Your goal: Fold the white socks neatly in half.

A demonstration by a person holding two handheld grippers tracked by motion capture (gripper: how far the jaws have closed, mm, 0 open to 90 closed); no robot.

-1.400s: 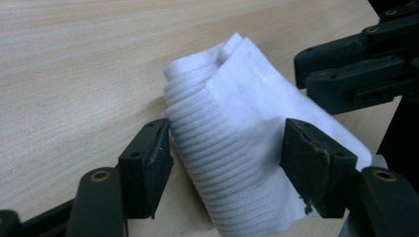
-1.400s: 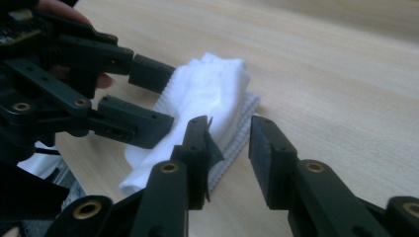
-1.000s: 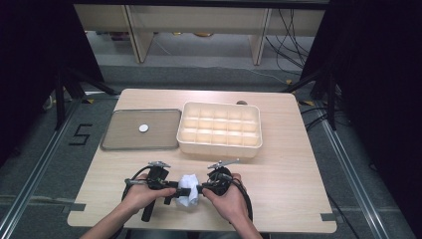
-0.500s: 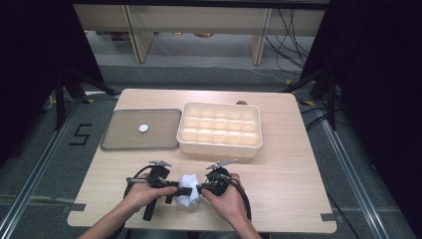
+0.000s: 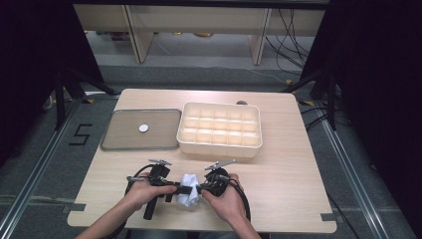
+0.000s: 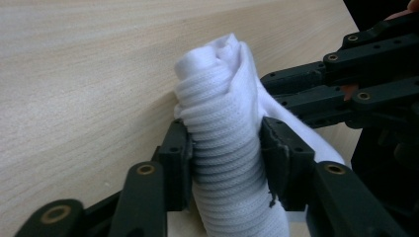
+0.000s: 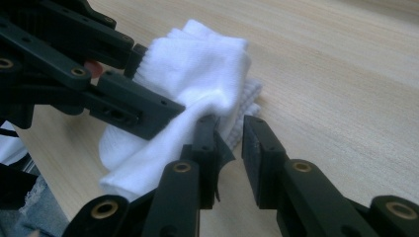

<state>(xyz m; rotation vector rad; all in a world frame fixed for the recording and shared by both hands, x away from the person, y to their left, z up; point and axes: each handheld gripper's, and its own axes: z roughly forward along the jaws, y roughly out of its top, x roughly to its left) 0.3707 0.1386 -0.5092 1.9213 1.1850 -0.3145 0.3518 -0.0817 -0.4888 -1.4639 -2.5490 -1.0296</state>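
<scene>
A white sock, rolled loosely, lies near the table's front edge between both hands. In the left gripper view its ribbed part sits between the two pads of my left gripper, which have just been closing and now press on it from both sides. My right gripper meets the sock from the opposite side. Its jaws have just been closing and keep a narrow gap; one fingertip lies against the cloth, and nothing is pinched between the pads. From above, the left gripper and right gripper face each other.
A cream compartment box stands at the table's middle back. Left of it lies a flat grey tray with a small white disc on it. The table's front edge is close below the hands.
Both hands have stayed in place by the sock. The left gripper's jaws have come in onto the sock.
</scene>
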